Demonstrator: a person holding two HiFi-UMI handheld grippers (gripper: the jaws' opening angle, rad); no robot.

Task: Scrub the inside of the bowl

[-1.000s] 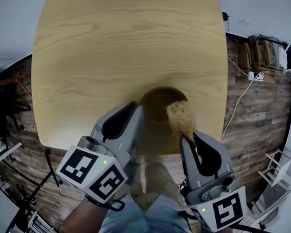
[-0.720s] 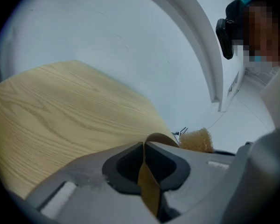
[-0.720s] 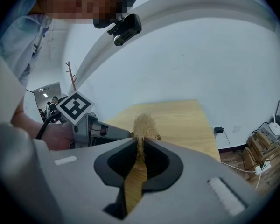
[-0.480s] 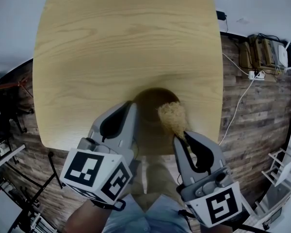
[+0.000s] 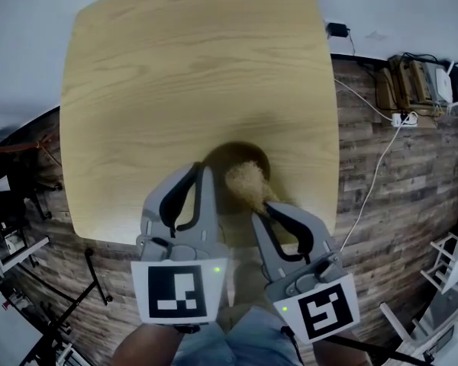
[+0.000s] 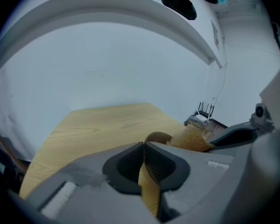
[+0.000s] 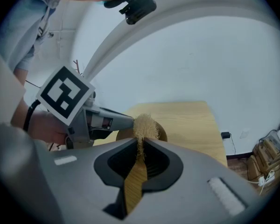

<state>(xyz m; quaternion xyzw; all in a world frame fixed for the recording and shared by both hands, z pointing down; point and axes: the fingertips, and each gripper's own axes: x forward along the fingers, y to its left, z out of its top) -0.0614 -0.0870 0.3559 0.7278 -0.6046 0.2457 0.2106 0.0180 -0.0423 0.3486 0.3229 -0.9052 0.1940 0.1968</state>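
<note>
Pinching scrubber (image 5: 246,180), right tongs (image 5: 264,205) at bowl (image 5: 227,157).

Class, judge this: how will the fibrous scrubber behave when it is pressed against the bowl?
The scrubber looks loose and frizzy, so it probably squashes and springs back. Its stem pinches thin inside the right gripper, which suggests it is soft and light.

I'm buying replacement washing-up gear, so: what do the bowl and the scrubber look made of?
Bowl: probably wood or bamboo, matte dark brown with a thin rim and no shine, though brown plastic can't be ruled out. Scrubber: pale tan tangled fibres, frayed and fluffy, likely loofah or a similar plant fibre. It squashes thin where the right gripper pinches it.
</note>
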